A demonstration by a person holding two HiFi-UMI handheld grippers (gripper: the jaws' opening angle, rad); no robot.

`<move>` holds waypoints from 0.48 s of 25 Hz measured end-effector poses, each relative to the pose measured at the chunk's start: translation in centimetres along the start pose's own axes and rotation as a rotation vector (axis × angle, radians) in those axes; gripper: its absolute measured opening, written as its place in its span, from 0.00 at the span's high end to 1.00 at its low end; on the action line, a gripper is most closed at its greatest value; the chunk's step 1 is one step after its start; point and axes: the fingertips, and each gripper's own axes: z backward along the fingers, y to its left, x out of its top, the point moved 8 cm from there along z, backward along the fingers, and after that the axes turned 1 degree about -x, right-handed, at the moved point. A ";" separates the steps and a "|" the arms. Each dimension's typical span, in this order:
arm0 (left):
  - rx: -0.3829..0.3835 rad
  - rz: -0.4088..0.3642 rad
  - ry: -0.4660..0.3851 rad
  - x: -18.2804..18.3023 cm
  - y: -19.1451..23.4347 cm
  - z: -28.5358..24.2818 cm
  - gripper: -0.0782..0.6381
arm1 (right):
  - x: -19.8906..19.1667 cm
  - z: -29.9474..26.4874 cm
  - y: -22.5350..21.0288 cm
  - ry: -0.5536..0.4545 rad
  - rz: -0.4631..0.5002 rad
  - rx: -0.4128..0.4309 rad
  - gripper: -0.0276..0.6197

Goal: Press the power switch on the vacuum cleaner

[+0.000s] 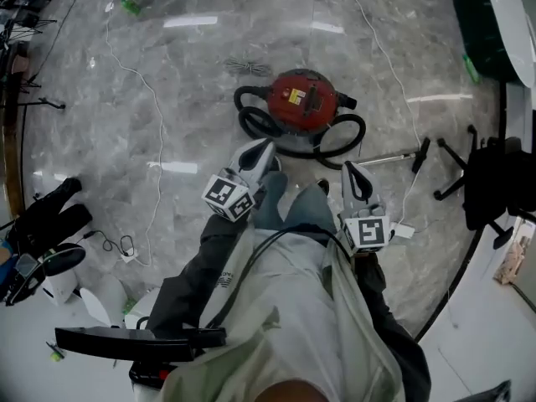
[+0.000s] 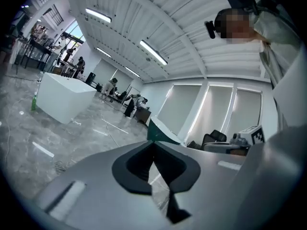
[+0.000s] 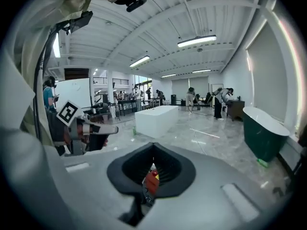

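A polished grey marble floor (image 1: 167, 74) spreads below. On it sits a round red vacuum (image 1: 303, 99), looped by its black hose (image 1: 260, 124), ahead of the person's feet and well apart from both grippers. The left gripper (image 1: 265, 147) and right gripper (image 1: 352, 169) are held low at the waist, pointing forward, jaws closed on nothing. The vacuum's yellow label (image 1: 295, 96) is too small to read.

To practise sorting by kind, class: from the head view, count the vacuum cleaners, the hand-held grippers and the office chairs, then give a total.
Vacuum cleaners: 1
Grippers: 2 (left gripper, right gripper)
Office chairs: 1
Total: 4
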 end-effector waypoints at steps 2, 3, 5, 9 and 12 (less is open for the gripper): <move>0.025 -0.031 0.029 -0.7 3.0 -1.8 0.89 | -0.9 -2.0 0.8 0.010 -0.048 -0.016 0.95; 0.047 -0.045 0.043 -1.2 4.5 -2.8 0.89 | -1.6 -3.0 1.2 0.027 -0.069 -0.015 0.95; 0.078 -0.068 0.076 -2.7 7.2 -5.3 0.89 | -3.2 -5.2 1.7 0.062 -0.091 0.010 0.95; 0.097 -0.078 0.210 -7.7 12.5 -10.1 0.89 | -7.2 -8.7 1.6 0.134 -0.087 0.051 0.95; 0.131 -0.056 0.300 -11.6 15.9 -12.2 0.89 | -10.7 -11.5 0.3 0.158 -0.102 0.039 0.95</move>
